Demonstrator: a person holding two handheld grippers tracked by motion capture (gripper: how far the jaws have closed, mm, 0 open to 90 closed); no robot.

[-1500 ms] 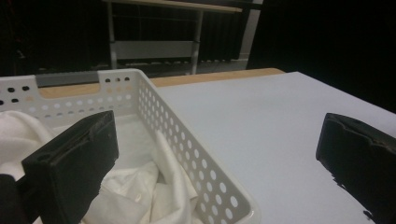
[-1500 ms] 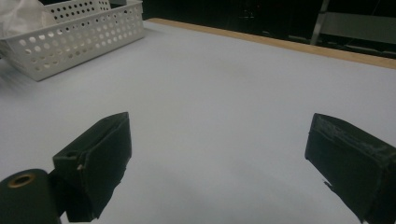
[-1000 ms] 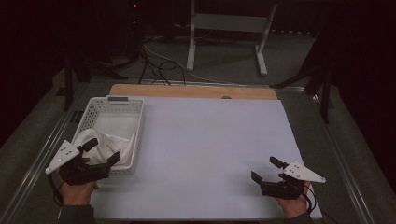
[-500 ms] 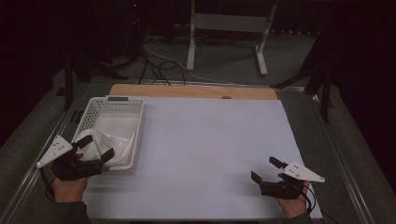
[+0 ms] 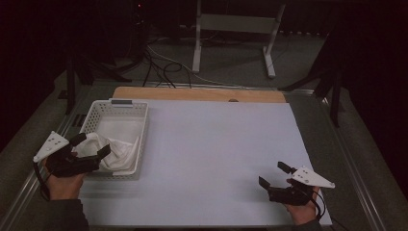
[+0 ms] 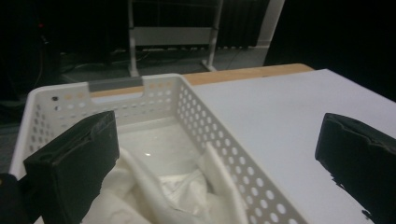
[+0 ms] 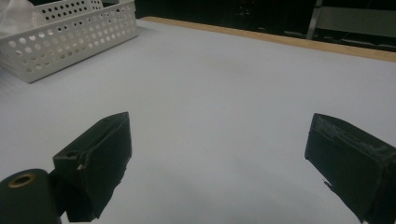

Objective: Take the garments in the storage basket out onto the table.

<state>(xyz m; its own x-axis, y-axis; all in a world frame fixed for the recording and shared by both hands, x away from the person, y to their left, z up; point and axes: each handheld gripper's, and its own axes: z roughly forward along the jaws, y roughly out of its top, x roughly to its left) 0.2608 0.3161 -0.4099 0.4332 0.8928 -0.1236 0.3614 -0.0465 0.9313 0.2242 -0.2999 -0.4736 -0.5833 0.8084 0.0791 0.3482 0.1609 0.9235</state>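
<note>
White cloth [image 5: 113, 153] heaped in the near end of the perforated basket [image 5: 126, 108], at 1 o'clock from the left tongs [image 5: 91, 147].

Left tongs at the 8 o'clock corner of the bench [image 5: 216, 144], released and spread wide at the basket's near left corner, one jaw over the cloth, the other toward the rim nearer the bench; touching the cloth or not, cannot tell. Cloth bunched against the basket's near wall in the left gripper view [image 6: 168, 196]. Right tongs [image 5: 273, 175] at 5 o'clock, released and empty, low over bare bench, well apart from basket and cloth.
</note>
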